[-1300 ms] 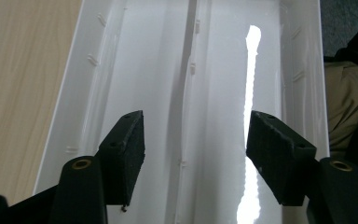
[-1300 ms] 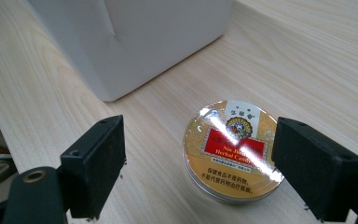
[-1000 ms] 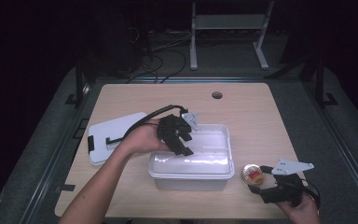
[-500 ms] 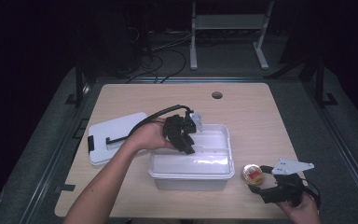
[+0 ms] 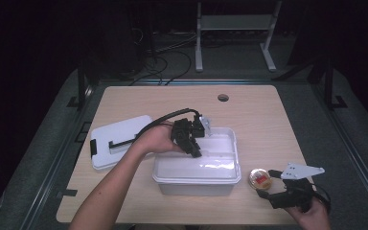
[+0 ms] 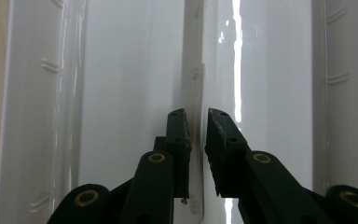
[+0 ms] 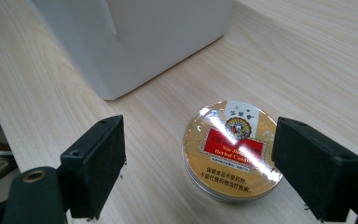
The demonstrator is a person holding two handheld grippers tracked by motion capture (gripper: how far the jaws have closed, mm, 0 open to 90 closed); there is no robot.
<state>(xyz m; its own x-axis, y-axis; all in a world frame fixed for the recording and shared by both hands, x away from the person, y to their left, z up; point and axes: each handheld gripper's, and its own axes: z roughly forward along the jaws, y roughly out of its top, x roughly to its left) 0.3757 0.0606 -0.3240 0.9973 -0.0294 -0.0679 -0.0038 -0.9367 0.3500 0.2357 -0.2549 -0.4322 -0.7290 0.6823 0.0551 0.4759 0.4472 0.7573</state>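
- One narrow white ridge (image 6: 195, 70) running along the floor of the white rectangular plastic tub (image 5: 231, 140): sits near the middle of the tub, caught between the two black jaws of the left gripper (image 6: 198, 122).
- Just been closing, those jaws, now drawn almost together; pads look pressed on both sides of the ridge, with nothing else between them.
- Judged from that: reach into the tub finished and grip just made, so a lift or pull on the ridge can come next; slipping off so thin a strip seems the main risk.
- Seen from the high view: left gripper (image 5: 193, 143) dipped over the tub's far left corner, tub itself at the middle of the pale wooden table (image 5: 258, 110), open at the top.
- Just beside the tub's near right corner: round gold metal tin with a red label (image 7: 230, 149), flat on the table.
- Astride that tin, right gripper (image 7: 198, 142) with jaws spread wide, pads clear of the tin on both sides, nothing held; ready to shut on it, by the look of it.
- Farther out, left of the tub: flat white plastic lid (image 5: 120, 141), lying on the table.
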